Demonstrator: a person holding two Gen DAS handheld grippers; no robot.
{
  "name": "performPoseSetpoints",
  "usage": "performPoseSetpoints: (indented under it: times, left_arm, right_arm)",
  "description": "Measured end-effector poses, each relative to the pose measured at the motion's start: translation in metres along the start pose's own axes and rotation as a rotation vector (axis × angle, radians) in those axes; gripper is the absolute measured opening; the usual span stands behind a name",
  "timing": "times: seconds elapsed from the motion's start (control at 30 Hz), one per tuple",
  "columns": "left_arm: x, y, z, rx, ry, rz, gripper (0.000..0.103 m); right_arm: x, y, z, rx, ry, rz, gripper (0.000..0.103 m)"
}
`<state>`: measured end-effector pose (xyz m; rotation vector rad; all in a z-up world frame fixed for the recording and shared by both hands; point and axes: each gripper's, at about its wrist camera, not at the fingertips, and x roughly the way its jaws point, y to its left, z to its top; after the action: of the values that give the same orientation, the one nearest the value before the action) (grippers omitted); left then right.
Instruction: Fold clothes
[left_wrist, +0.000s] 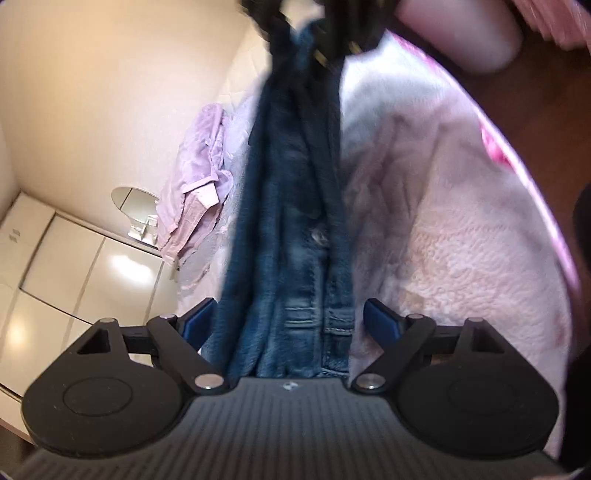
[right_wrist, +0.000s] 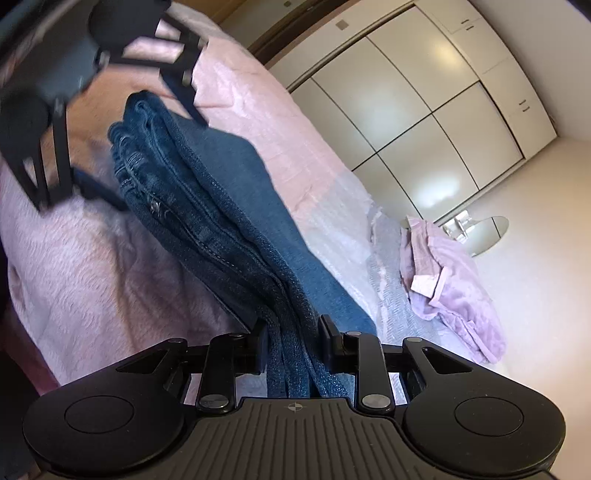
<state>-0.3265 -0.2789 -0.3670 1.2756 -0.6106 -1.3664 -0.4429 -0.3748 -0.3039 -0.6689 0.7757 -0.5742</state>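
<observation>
A pair of blue jeans (left_wrist: 291, 206) hangs stretched as a bunched strip over a pink bedspread (left_wrist: 443, 229). In the left wrist view my left gripper (left_wrist: 290, 317) is open, its blue pads (left_wrist: 380, 317) wide apart on either side of the denim waistband. In the right wrist view my right gripper (right_wrist: 293, 336) is shut on the other end of the jeans (right_wrist: 229, 192). The left gripper (right_wrist: 122, 122) shows at that view's top left, fingers spread around the waistband end. The right gripper (left_wrist: 332, 29) is a dark blur at the top of the left wrist view.
A crumpled lilac garment (left_wrist: 192, 192) lies on the bed's far side; it also shows in the right wrist view (right_wrist: 454, 273). White glossy wardrobe doors (right_wrist: 424, 110) and a cream floor (right_wrist: 535, 295) lie beyond. A small round glass table (right_wrist: 487, 232) stands by the bed.
</observation>
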Motion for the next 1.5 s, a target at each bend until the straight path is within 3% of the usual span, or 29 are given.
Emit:
performPoseSetpoints:
  times: [0.1,0.13,0.17,0.27,0.37,0.43,0.53,0.67,0.7,0.73,0.8,1.03,1.27,1.5]
  left_arm:
    - [0.007,0.003,-0.005,0.013,0.026,0.019,0.082]
    - [0.008,0.004,-0.007,0.012,0.034,0.024,0.076]
    - [0.010,0.006,-0.009,0.013,0.040,0.025,0.062]
    - [0.008,0.009,-0.012,0.017,0.028,-0.007,0.048]
    - [0.008,0.023,-0.012,-0.036,0.022,-0.050,0.046]
    - [0.009,0.033,-0.011,-0.057,0.019,-0.067,0.046]
    - [0.011,0.046,-0.009,-0.076,0.019,-0.092,0.046]
    - [0.011,0.043,-0.009,-0.054,0.026,-0.110,0.049]
    - [0.011,0.040,-0.009,-0.046,0.030,-0.115,0.049]
    - [0.012,0.038,-0.009,-0.038,0.033,-0.120,0.051]
    - [0.013,0.033,-0.010,-0.027,0.047,-0.135,0.052]
    - [0.022,0.028,-0.005,0.042,0.098,-0.178,0.057]
    - [0.028,0.035,-0.002,0.085,0.121,-0.236,0.039]
    - [0.036,0.068,-0.009,0.090,0.096,-0.348,0.036]
  right_arm:
    - [0.002,-0.001,-0.003,0.026,0.002,0.004,0.027]
    - [0.005,0.000,-0.005,0.023,0.004,0.005,0.027]
    - [0.004,0.006,-0.008,0.017,0.003,0.003,0.027]
    - [0.004,0.025,-0.016,-0.004,-0.004,-0.014,0.027]
    - [0.005,0.049,-0.023,-0.055,-0.012,-0.062,0.032]
    - [0.008,0.068,-0.022,-0.099,-0.014,-0.088,0.044]
    - [0.019,0.089,-0.017,-0.183,-0.003,-0.124,0.055]
    - [0.039,0.092,-0.002,-0.212,0.041,-0.144,0.055]
    - [0.045,0.090,0.002,-0.201,0.063,-0.130,0.053]
    - [0.047,0.087,0.007,-0.179,0.070,-0.111,0.044]
    - [0.046,0.082,0.018,-0.135,0.075,-0.072,0.040]
    - [0.045,0.088,0.058,-0.129,0.079,-0.040,0.038]
    - [0.037,0.089,0.080,-0.105,0.079,-0.029,0.038]
    - [0.041,0.069,0.114,-0.071,0.052,0.005,0.037]
